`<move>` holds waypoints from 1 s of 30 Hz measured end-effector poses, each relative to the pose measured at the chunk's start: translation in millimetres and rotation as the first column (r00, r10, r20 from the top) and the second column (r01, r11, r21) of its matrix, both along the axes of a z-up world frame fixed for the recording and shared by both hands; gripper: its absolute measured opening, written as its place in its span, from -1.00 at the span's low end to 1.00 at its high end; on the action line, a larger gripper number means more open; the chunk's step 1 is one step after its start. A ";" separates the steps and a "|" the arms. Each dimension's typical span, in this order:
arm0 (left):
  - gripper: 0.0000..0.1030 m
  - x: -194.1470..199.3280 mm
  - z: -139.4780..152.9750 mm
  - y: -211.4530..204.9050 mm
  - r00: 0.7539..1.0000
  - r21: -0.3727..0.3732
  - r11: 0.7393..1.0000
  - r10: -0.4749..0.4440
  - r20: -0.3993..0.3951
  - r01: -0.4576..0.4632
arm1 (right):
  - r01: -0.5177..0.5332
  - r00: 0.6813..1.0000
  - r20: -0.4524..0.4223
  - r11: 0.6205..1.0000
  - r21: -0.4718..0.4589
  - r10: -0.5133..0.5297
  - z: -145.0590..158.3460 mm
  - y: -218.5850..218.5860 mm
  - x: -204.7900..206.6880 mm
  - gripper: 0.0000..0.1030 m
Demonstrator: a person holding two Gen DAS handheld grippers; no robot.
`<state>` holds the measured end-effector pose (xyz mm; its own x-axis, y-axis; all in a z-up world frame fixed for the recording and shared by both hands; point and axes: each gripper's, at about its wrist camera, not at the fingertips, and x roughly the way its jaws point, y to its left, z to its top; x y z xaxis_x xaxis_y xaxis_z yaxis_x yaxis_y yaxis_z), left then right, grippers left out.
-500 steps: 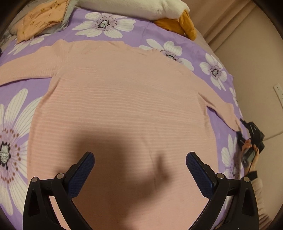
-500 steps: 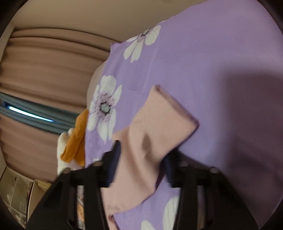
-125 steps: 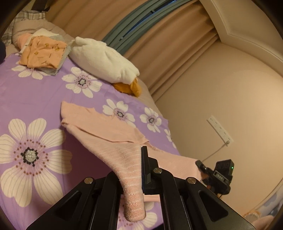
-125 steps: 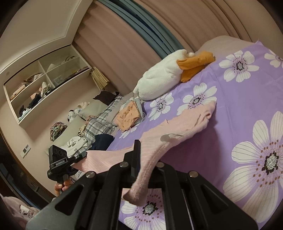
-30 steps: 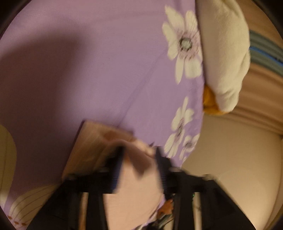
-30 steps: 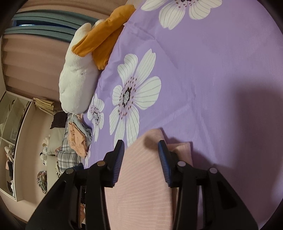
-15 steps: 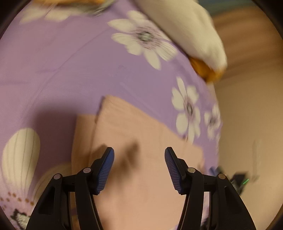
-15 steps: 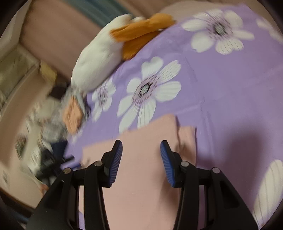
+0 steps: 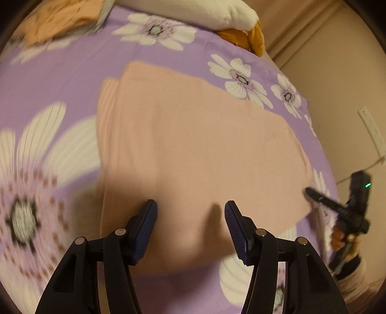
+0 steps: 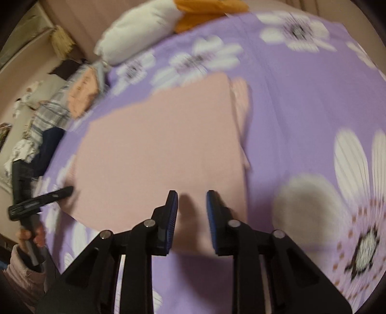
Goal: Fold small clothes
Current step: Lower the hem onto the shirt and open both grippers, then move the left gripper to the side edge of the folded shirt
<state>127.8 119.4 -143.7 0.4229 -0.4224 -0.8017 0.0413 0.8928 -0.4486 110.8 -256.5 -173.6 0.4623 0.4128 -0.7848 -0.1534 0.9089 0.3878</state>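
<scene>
A pink knit sweater [image 9: 193, 145] lies folded into a flat rectangle on the purple flowered bedspread [image 9: 60, 62]; it also shows in the right wrist view [image 10: 159, 145]. A lower layer sticks out along one side edge [image 9: 107, 101]. My left gripper [image 9: 190, 222] is open and empty above the sweater's near edge. My right gripper [image 10: 191, 210] is open and empty above the near edge at the other end. Each gripper shows in the other's view, the right one [image 9: 337, 207] and the left one [image 10: 41, 198].
A white and orange plush pillow [image 9: 193, 12] lies at the head of the bed. A folded orange garment [image 9: 60, 19] sits on a pile at the far left; in the right wrist view [image 10: 82, 94] it lies among plaid and dark clothes. A beige wall with a socket [image 9: 371, 130] stands beside the bed.
Both grippers have pulled back and up from the sweater, which now lies released and flat. The left jaws have opened a little wider.
</scene>
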 end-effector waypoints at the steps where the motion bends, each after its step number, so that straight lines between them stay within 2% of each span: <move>1: 0.11 -6.8 0.0 0.4 1.000 -0.018 1.000 0.012 -0.001 -0.012 | 0.016 1.000 -0.010 1.000 0.006 -0.016 -4.6 -2.4 -5.5 -0.59; 6: 0.11 -34.5 3.0 2.4 0.999 -0.049 0.998 0.036 -0.006 -0.036 | 0.046 0.999 -0.009 0.998 0.035 -0.045 -6.6 -7.4 -30.1 -0.59; 12: 0.12 -63.7 4.9 12.4 0.995 -0.094 0.992 0.079 -0.055 -0.084 | 0.072 0.997 -0.041 0.996 0.048 -0.070 1.4 -5.1 -54.9 -0.42; 20: 0.12 -88.1 17.6 27.8 0.990 -0.115 0.984 0.135 -0.044 -0.139 | 0.013 0.998 0.056 0.997 0.073 -0.017 30.2 17.9 -92.3 -0.25; 21: 0.12 -88.7 18.0 30.0 0.989 -0.125 0.981 0.141 -0.046 -0.146 | 0.007 0.998 0.065 0.997 0.080 -0.012 32.4 19.4 -93.5 -0.23; 24: 0.30 -92.3 18.8 35.8 0.985 -0.159 0.972 0.168 -0.042 -0.172 | -0.016 0.996 0.087 0.993 0.118 0.005 38.3 28.3 -96.9 -0.21; 30: 0.32 -93.1 14.1 39.1 0.982 -0.229 0.954 0.186 -0.043 -0.191 | -0.052 0.994 0.103 0.988 0.149 0.037 43.3 41.1 -109.0 -0.13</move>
<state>34.7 158.5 -129.6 0.4970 -0.5116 -0.7009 -0.1290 0.7552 -0.6427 1.8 -215.4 -130.3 0.5134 0.5449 -0.6630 -0.2368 0.8325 0.5008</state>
